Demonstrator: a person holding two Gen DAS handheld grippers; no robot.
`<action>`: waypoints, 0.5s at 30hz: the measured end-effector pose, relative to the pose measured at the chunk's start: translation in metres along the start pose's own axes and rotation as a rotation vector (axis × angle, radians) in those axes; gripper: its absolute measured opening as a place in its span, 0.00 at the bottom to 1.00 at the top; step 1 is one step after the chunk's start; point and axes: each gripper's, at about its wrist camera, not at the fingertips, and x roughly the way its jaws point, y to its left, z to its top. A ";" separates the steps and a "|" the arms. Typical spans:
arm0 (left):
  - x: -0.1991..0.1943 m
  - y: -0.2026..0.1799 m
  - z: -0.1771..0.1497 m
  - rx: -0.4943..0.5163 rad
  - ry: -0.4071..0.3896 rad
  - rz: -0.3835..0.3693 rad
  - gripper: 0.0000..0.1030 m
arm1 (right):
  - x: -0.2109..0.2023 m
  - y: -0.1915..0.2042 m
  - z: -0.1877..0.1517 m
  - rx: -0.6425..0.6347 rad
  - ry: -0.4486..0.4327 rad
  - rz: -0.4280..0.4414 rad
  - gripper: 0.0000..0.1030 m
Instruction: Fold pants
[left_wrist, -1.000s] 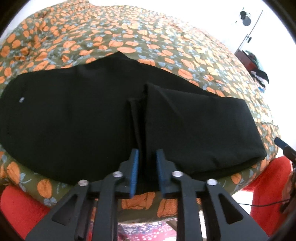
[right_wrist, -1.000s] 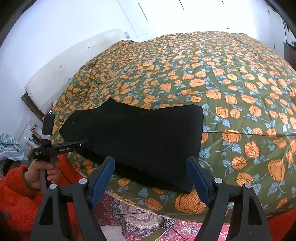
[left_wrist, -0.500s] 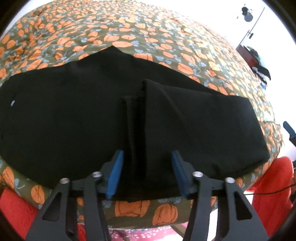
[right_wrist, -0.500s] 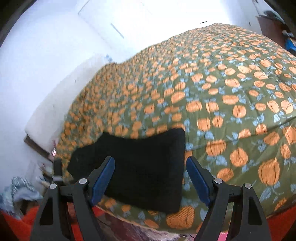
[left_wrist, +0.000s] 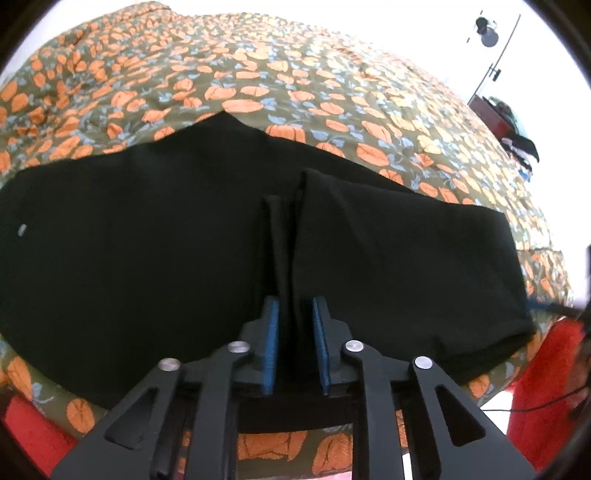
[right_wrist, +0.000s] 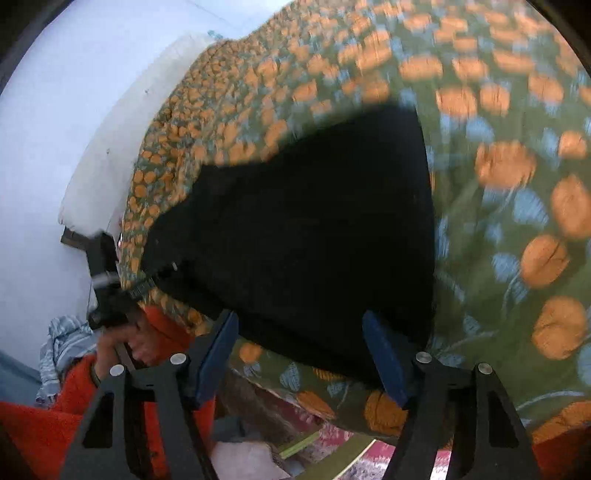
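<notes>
— Pants (left_wrist: 155, 236), the black ones, are lying flat on the bed (left_wrist: 295, 85) near its front edge, already doubled over, with the upper layer's edge running down the middle toward my left gripper (left_wrist: 295, 321).

— Why are you gripping there?

— I'm pinching the bunched fold at the near edge, because that ridge gathers the layers in one bite. The blue fingers (left_wrist: 271, 332) are pressing in on the cloth from both sides, close together with fabric between them. I judge that holding the stack there is keeping the layers aligned for the next fold.

— And the right side?

— I'm hovering the right gripper (right_wrist: 306, 354) above the near edge of the pants (right_wrist: 303, 221), with its fingers (right_wrist: 384, 358) standing wide apart and nothing between them. That view is blurred, so I cannot tell whether the tips are touching cloth. I'm keeping it spread so it can take the far corner of the hem.

— What could go wrong?

— I'm thinking the soft bedspread may drag along with the fabric, and a shallow bite could let the lower layer slip.
</notes>
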 end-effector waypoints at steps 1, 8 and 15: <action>-0.001 -0.002 0.000 0.006 -0.002 0.015 0.33 | -0.009 0.008 0.006 -0.026 -0.039 -0.014 0.69; -0.003 -0.001 0.001 0.008 -0.005 0.067 0.46 | -0.017 0.040 0.050 -0.149 -0.151 -0.105 0.77; -0.005 -0.005 -0.002 0.044 -0.010 0.099 0.49 | 0.011 0.011 0.048 -0.082 -0.115 -0.176 0.77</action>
